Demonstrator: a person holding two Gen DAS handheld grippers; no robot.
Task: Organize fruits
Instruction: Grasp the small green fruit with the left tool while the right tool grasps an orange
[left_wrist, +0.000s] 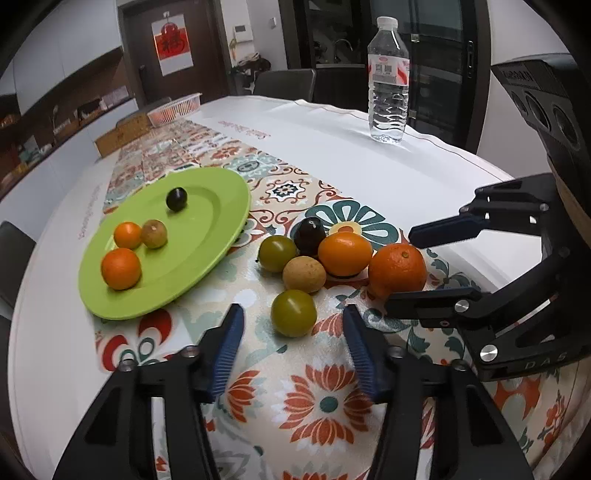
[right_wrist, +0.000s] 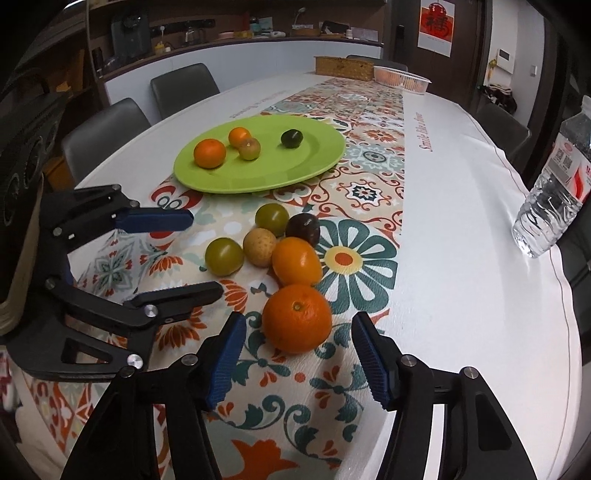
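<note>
On the patterned cloth over my desk (left_wrist: 424, 147), six loose fruits sit in a cluster beside the round lime-green plastic plate (left_wrist: 221, 221), which already carries four. My left tool (left_wrist: 293, 326) hangs open over the nearest small green round fruit (left_wrist: 293, 312); its blue ribbed pads flank that fruit on both sides and do not touch it. My right tool (right_wrist: 299, 334) is open too, its pads either side of the large round orange (right_wrist: 296, 318), not pressing it either.

To do this step well, I judge I should lower each tool until the pads sit level with the widest part of its fruit, then close gently, since round, smooth skins could squirt out under an off-centre squeeze. The tan fruit (left_wrist: 304, 274) lies just behind the green one, so I would keep my left pads from nudging it. The orange almost touches the oval orange fruit (right_wrist: 296, 260); a straight lift looks safest there.
</note>
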